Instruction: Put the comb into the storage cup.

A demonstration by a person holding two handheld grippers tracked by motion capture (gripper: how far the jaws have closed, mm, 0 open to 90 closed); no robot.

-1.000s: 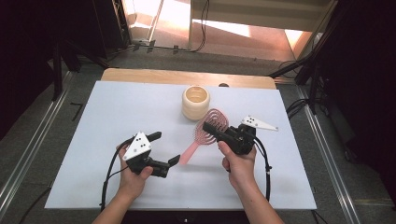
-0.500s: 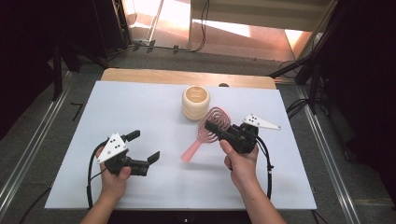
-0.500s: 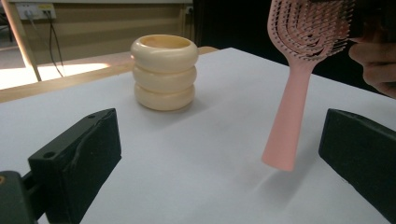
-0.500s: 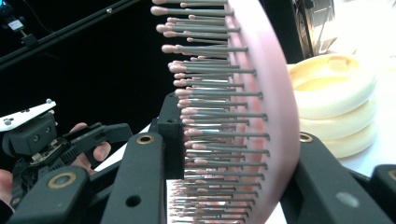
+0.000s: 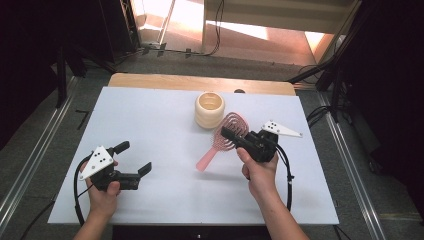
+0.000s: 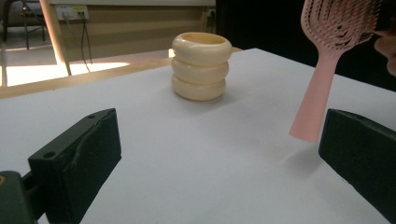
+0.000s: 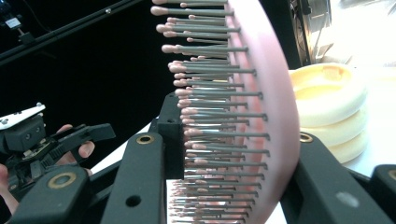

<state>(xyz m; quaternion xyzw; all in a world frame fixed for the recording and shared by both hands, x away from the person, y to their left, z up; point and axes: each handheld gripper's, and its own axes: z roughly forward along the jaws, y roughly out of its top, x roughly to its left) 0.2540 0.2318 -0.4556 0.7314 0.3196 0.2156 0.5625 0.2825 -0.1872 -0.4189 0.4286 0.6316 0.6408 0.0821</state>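
My right gripper (image 5: 231, 135) is shut on the head of a pink hairbrush (image 5: 216, 148), right of the table's middle. In the right gripper view its jaws press the bristle side and the back of the hairbrush (image 7: 276, 98). The handle slants down to the left, its end just over the white table (image 5: 165, 115). A cream ribbed cup (image 5: 210, 109) stands upright just behind the brush. My left gripper (image 5: 134, 157) stands open near the front left, well apart from the brush. The left gripper view looks between its wide jaws at the cup (image 6: 201, 65) and the hairbrush (image 6: 321, 88).
The white table top sits on a wooden board (image 5: 150, 81) whose far edge shows behind it. Dark floor, metal rails and cables surround the table. A black cable (image 5: 287, 170) trails from the right gripper toward the front edge.
My left gripper has moved left, away from the brush handle, and stays open. The right gripper has kept the brush in almost the same place.
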